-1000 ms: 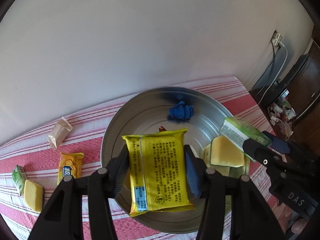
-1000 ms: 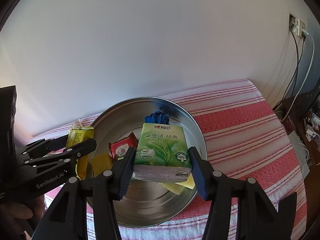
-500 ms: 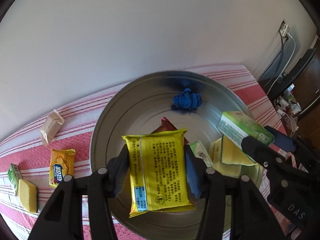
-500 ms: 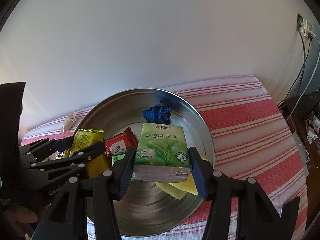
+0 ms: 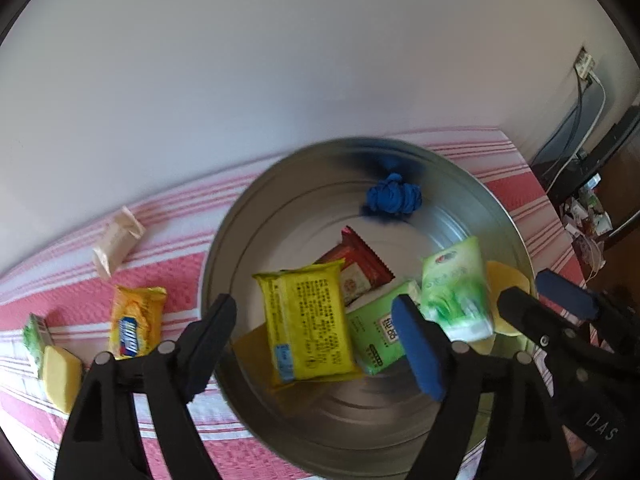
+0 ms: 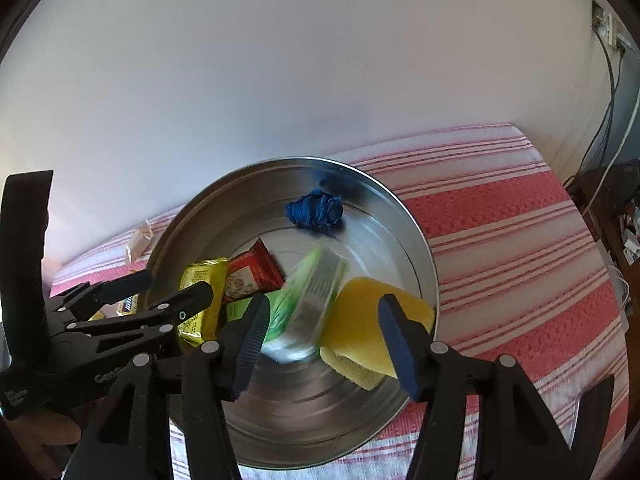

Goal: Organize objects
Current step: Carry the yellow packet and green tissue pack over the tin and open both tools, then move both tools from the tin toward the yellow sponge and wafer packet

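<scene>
The left gripper (image 5: 320, 344) is held above the metal basin (image 5: 472, 196), jaws just opened. The right gripper (image 6: 326, 338) is likewise angled down over it, jaws parting.

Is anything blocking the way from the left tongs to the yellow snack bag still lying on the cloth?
Nothing visible blocks it. The yellow snack bag lies in the open on the striped cloth, left of the metal tray. The left tongs, just opened, hang over the tray.

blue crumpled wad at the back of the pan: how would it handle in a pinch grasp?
The blue wad looks like soft bunched material, so it probably squashes rather than resists. Likely light for its size. Its folds should give grip; its lumpy shape suggests it won't roll far on the metal pan.
</scene>
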Demonstrator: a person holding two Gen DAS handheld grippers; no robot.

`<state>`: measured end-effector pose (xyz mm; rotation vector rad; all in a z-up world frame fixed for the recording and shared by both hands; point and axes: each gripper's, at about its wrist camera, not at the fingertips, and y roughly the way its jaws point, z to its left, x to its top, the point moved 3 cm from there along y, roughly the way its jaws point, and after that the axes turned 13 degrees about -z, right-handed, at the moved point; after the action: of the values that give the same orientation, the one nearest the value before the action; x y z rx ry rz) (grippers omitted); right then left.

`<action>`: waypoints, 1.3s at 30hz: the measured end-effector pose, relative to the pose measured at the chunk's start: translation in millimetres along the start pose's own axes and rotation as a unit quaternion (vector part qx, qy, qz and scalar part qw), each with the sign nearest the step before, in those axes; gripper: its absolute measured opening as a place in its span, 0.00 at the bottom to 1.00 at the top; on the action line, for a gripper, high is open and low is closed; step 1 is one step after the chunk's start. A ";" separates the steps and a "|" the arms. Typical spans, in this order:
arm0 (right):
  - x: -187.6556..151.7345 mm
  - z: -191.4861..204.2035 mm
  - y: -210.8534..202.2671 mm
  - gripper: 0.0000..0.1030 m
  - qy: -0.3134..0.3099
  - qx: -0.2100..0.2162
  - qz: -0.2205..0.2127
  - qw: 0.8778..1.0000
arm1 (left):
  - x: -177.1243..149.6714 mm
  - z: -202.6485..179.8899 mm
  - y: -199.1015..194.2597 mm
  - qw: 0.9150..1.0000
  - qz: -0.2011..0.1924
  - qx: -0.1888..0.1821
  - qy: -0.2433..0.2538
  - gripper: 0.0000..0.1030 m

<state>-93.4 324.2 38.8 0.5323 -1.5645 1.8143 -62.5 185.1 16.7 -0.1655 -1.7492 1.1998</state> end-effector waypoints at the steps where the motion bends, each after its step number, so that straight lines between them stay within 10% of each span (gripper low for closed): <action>1: 0.6 0.8 -2.4 0.61 0.000 -0.001 -0.003 1.000 | 1.0 0.6 -2.9 1.000 -0.003 0.002 0.005 0.87; 39: -12.7 68.1 -71.6 0.66 -0.007 0.006 -0.055 0.998 | -13.4 66.0 -76.5 0.998 -0.057 -0.007 0.022 0.95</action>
<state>-41.7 258.8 93.4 0.6266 -1.5052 1.7410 -77.0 96.4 64.7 -0.0979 -1.7062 1.0948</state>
